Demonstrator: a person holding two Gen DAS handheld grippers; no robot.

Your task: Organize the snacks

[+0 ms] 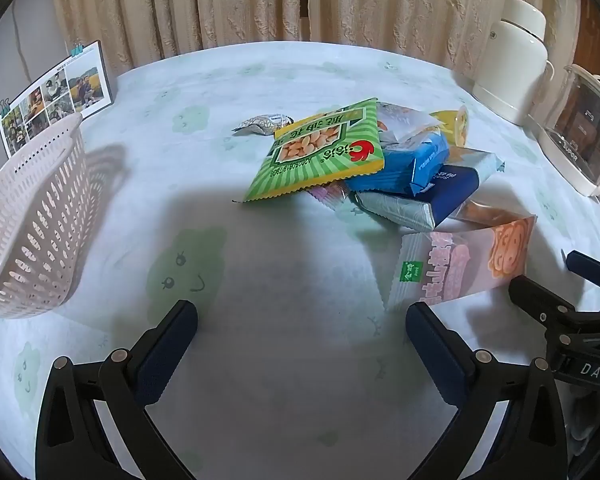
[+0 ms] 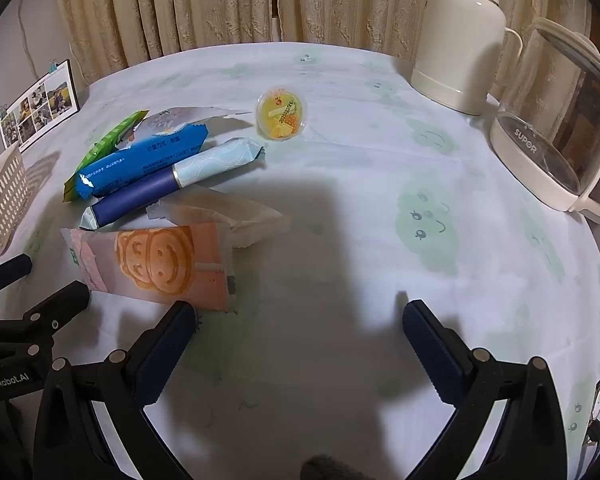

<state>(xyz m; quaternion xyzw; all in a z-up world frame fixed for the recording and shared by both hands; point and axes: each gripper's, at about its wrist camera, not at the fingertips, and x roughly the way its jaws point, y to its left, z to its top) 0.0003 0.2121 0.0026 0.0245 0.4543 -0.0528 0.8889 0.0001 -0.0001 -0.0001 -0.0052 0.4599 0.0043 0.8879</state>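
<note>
Now | left tongs (image 1: 302,328) wide open, empty | right tongs (image 2: 300,326) wide open, left finger by pink packet (image 2: 156,264)

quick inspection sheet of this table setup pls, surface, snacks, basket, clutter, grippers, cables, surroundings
Surface: round table under a pale cloth with green cartoon prints; shadows in the near middle.
Job's things: snack pile left of centre, green peanut bag on top, blue packet and navy packet below, smiley biscuit pack nearest; fruit jelly cup apart behind; white basket at the left, contents not visible.
Clutter: photo card, cream flask, glass kettle.
Grippers: left gripper and right gripper both open, holding nothing.
Cables: thin cord on the wall.
Surroundings: beige curtains.
</note>
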